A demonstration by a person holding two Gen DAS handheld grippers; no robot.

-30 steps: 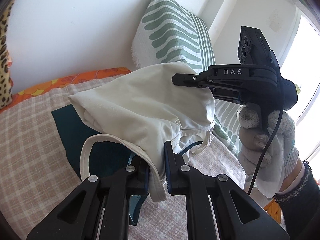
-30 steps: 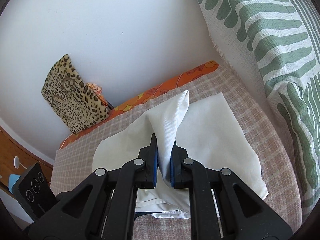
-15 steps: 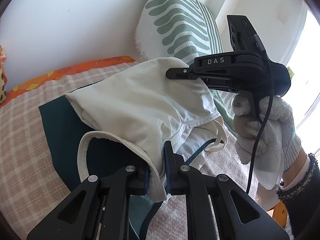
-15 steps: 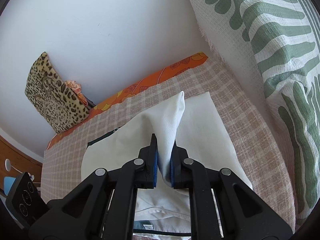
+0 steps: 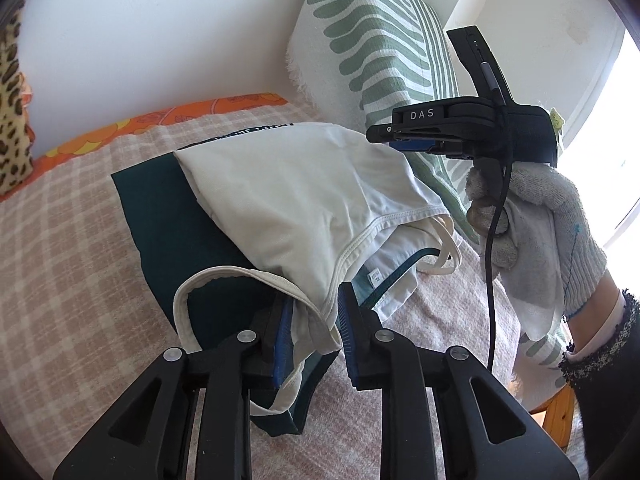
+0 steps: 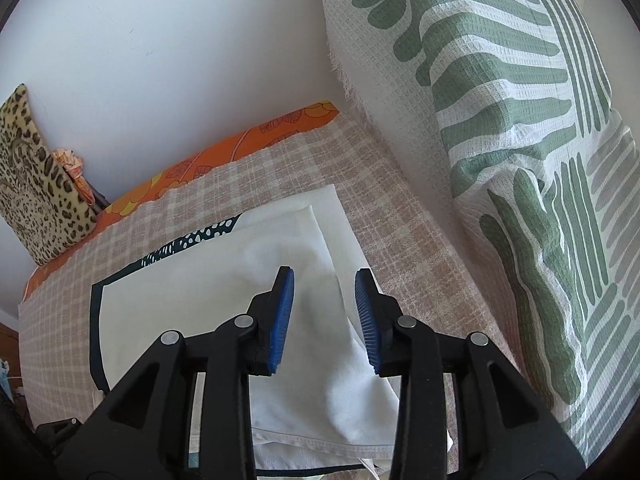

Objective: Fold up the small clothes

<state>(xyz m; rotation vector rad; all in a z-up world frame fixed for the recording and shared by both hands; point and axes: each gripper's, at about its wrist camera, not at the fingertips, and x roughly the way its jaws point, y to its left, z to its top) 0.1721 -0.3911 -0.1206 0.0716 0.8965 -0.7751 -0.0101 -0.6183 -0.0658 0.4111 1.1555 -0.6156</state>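
Nearest the left wrist camera, the left gripper [image 5: 314,334] is opening – its 2 blue pads [image 5: 283,344] are standing apart, with the hem of the white garment [image 5: 304,196] still hanging loosely between them, no longer pinched. The white garment is lying folded over on top of a dark green garment [image 5: 176,232], both resting on the checked bedcover [image 5: 60,272].

In the right wrist view, the right gripper [image 6: 325,320] is opening too – its jaws are spread wide above the white cloth, pressing on nothing. From the left camera that gripper is hovering just past the garment's far edge, held by a gloved hand [image 5: 532,220].

Farther back, a green-and-white leaf-patterned pillow [image 6: 500,100] is leaning against the white wall [image 6: 160,40], an orange sheet [image 6: 240,144] is showing along the bed's edge, and a leopard-print cushion [image 6: 36,184] is sitting in the corner.
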